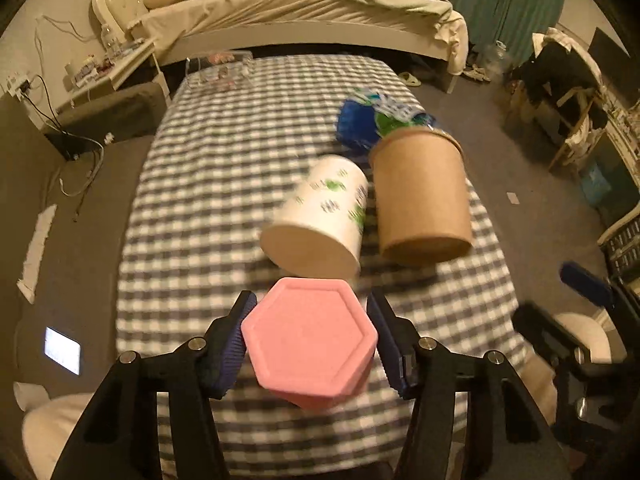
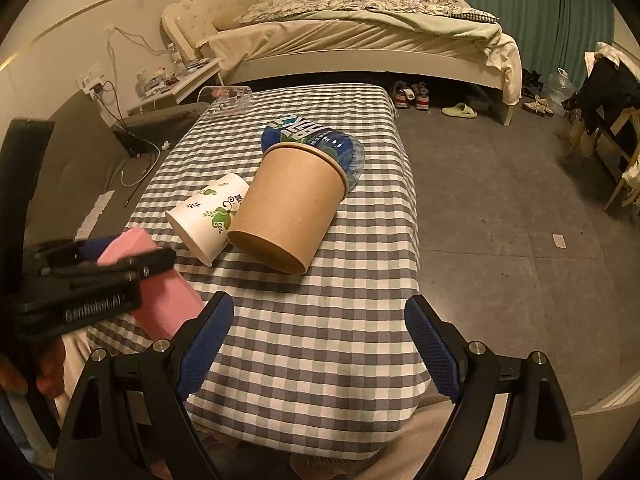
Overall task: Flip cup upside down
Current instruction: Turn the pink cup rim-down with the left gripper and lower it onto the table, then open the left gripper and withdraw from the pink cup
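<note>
My left gripper (image 1: 312,336) is shut on a pink hexagonal cup (image 1: 310,340), held above the near end of the checkered table (image 1: 208,208) with its flat base facing the camera. The right wrist view shows the same cup (image 2: 164,292) tilted in the left gripper (image 2: 120,260) at the left. My right gripper (image 2: 320,336) is open and empty over the table's near edge. A white paper cup with green print (image 1: 320,216) (image 2: 208,216) and a brown paper cup (image 1: 422,196) (image 2: 288,208) lie on their sides mid-table.
A blue-labelled water bottle (image 2: 320,140) lies behind the brown cup. A clear plastic box (image 2: 226,98) sits at the table's far left corner. A bed (image 2: 360,36) stands beyond the table; grey floor lies to the right.
</note>
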Demonstrator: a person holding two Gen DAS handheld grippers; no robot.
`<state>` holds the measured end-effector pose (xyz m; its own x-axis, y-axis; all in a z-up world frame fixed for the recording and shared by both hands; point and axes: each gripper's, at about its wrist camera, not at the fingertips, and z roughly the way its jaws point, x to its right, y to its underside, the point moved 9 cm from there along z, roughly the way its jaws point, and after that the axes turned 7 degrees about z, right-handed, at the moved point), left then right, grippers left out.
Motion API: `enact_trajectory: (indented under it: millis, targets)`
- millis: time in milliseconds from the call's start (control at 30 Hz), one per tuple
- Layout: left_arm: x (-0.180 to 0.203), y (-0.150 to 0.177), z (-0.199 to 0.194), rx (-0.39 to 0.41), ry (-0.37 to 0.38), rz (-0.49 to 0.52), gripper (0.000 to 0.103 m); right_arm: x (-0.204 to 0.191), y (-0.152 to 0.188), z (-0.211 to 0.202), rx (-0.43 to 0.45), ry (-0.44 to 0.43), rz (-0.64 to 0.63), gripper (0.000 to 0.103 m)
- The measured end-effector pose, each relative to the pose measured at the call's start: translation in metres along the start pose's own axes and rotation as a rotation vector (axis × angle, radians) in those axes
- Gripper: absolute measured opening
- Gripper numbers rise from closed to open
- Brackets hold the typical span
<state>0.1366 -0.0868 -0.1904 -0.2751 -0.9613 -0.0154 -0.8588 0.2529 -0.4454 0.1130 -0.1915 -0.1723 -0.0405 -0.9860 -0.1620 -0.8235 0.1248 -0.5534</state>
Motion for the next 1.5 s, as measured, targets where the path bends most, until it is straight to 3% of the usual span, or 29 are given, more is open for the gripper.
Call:
enact_trajectory:
  millis: [100, 333, 367, 400, 433, 700, 900, 1133, 1500]
  targets:
    - [0.011, 0.011, 0.002, -0.011, 0.018, 0.015, 0.058, -0.001, -0.001, -0.001, 0.005, 0.004, -0.004, 0.087]
    - [0.018, 0.013, -0.003, 0.032, -0.014, 0.053, 0.06, 0.014, -0.006, -0.005, 0.016, 0.03, 0.035, 0.087]
    - [0.018, 0.012, -0.004, 0.038, -0.019, 0.057, 0.066, 0.015, -0.006, -0.007, 0.018, 0.032, 0.036, 0.087]
    - [0.016, 0.011, -0.005, 0.043, -0.031, 0.062, 0.079, 0.016, -0.007, -0.009, 0.021, 0.036, 0.036, 0.087]
    - [0.014, 0.008, -0.008, 0.051, -0.053, 0.07, 0.083, 0.016, -0.007, -0.011, 0.024, 0.039, 0.036, 0.087]
    - [0.007, -0.009, -0.037, 0.127, -0.015, 0.026, 0.083, 0.018, -0.011, -0.038, 0.054, 0.044, 0.053, 0.087]
    - [-0.01, -0.02, -0.094, 0.267, -0.03, -0.018, 0.083, 0.008, -0.024, -0.084, 0.16, 0.042, 0.046, 0.087]
    - [-0.031, -0.008, -0.161, 0.424, -0.095, -0.035, 0.083, -0.02, -0.018, -0.131, 0.268, 0.007, 0.009, 0.087]
    - [-0.059, 0.039, -0.168, 0.441, -0.126, -0.097, 0.083, -0.065, 0.012, -0.131, 0.291, -0.008, -0.073, 0.087]
